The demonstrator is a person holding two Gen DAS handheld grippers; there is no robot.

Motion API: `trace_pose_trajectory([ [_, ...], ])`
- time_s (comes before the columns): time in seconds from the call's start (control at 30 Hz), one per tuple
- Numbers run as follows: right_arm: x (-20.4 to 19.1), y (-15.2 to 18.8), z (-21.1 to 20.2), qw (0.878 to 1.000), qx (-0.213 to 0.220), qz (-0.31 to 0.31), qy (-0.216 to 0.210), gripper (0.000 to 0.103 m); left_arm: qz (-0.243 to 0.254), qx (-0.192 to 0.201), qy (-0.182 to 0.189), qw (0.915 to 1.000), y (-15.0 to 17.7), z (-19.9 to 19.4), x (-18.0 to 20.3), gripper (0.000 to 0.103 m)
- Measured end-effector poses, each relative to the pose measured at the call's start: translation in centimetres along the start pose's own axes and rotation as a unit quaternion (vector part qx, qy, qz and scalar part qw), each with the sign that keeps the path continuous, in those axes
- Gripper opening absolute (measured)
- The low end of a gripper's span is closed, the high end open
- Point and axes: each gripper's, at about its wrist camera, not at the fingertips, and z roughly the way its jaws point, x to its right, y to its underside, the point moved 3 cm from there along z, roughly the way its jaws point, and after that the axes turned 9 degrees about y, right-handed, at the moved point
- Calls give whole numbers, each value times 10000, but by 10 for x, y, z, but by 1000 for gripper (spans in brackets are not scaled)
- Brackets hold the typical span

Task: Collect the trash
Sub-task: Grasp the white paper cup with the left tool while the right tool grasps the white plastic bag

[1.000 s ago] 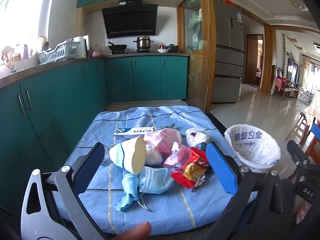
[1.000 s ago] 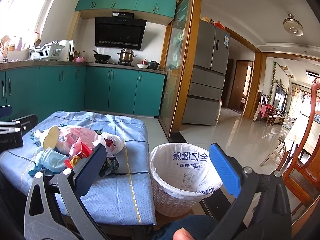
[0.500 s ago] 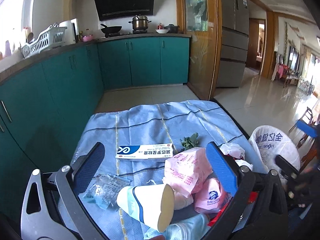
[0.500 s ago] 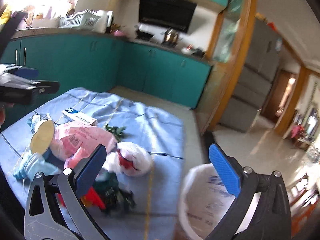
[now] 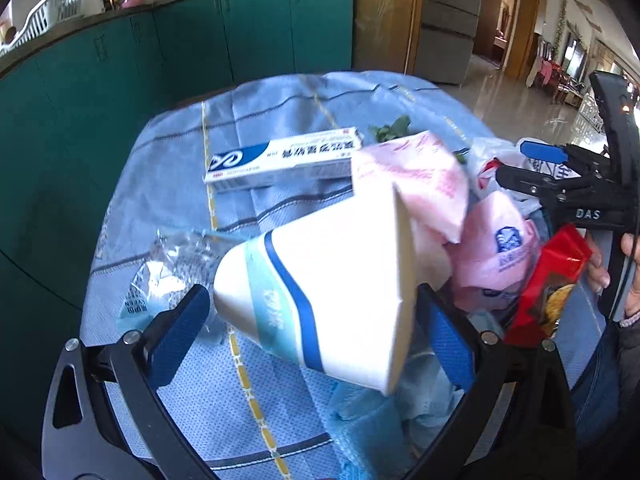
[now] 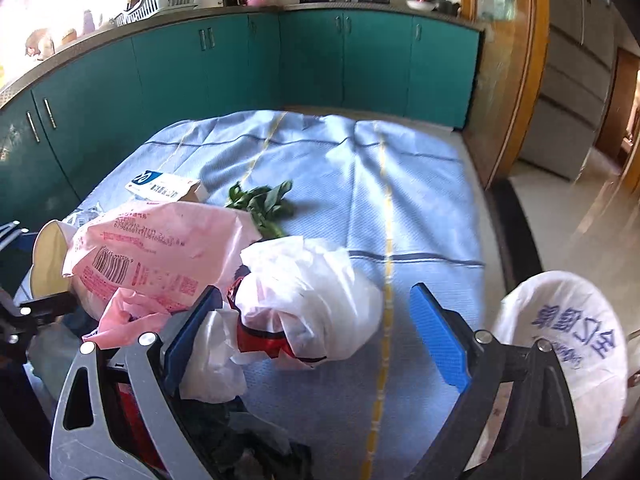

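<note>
Both hand-held grippers are spread, nothing pinched. Left hand-held gripper (image 5: 312, 322) straddles a tipped paper cup (image 5: 320, 296); right hand-held gripper (image 6: 316, 332) frames a white bag (image 6: 308, 280). Bin (image 6: 560, 360) at four o'clock. Pickup step; next, press together and lift.

Left gripper (image 5: 316, 328) moved in, open fingers now flanking paper cup (image 5: 320, 292). Right gripper (image 6: 316, 336) swung from bin (image 6: 568, 360) toward white bag (image 6: 308, 284).
</note>
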Motion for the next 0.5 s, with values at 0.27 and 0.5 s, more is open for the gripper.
trace_pose_trajectory([
  [0.27, -10, 7, -14, 9996, 173, -183, -154, 44, -256, 305, 47, 9992, -4, -12, -12, 93],
  [0.5, -4, 8, -53, 9972, 719, -123, -151, 38, -70, 1216, -111, 9925, -11, -53, -1, 92],
])
